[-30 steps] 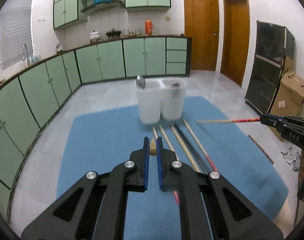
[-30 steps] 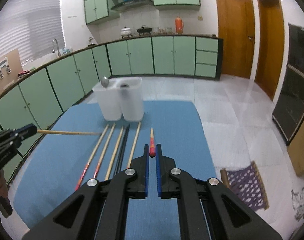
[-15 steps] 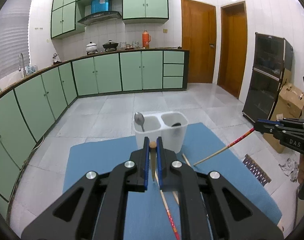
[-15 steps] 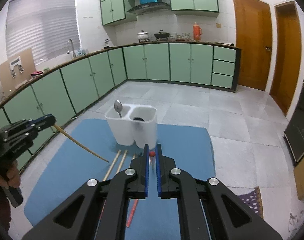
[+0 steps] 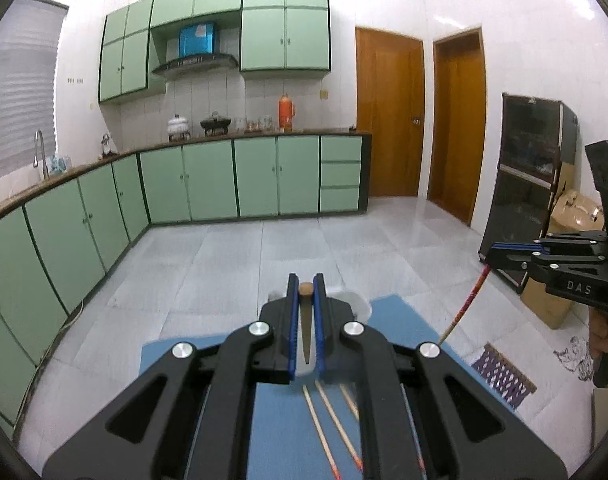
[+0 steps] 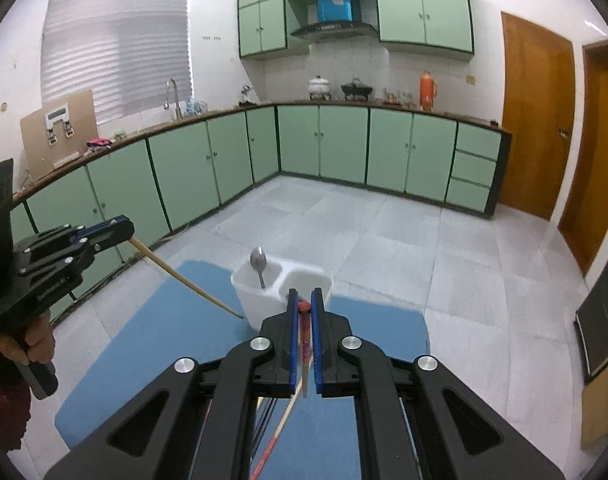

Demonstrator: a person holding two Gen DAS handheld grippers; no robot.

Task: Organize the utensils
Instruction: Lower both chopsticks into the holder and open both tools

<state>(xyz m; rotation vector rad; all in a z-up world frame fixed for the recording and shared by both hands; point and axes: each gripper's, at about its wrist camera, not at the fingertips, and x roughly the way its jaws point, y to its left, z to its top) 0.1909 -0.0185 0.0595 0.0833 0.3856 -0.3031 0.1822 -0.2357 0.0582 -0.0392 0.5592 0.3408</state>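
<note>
My left gripper (image 5: 305, 286) is shut on a plain wooden chopstick (image 5: 305, 312) that hangs point down; it also shows in the right wrist view (image 6: 184, 276). My right gripper (image 6: 302, 302) is shut on a red-topped chopstick (image 6: 304, 332), which slants down in the left wrist view (image 5: 465, 304). Both are raised above a white two-compartment holder (image 6: 300, 276) on the blue mat (image 6: 152, 340). A metal spoon (image 6: 259, 264) stands in the holder's left compartment. Several chopsticks (image 5: 335, 424) lie on the mat.
Green cabinets (image 6: 184, 172) line the left and back walls. A dark cabinet (image 5: 531, 184) and a cardboard box (image 5: 571, 216) stand at the right. A small woven mat (image 5: 503, 372) lies on the tiled floor beside the blue mat.
Both grippers have risen and tilted up with their chopsticks, which swung from level to pointing down. The holder has dropped low in both views.
</note>
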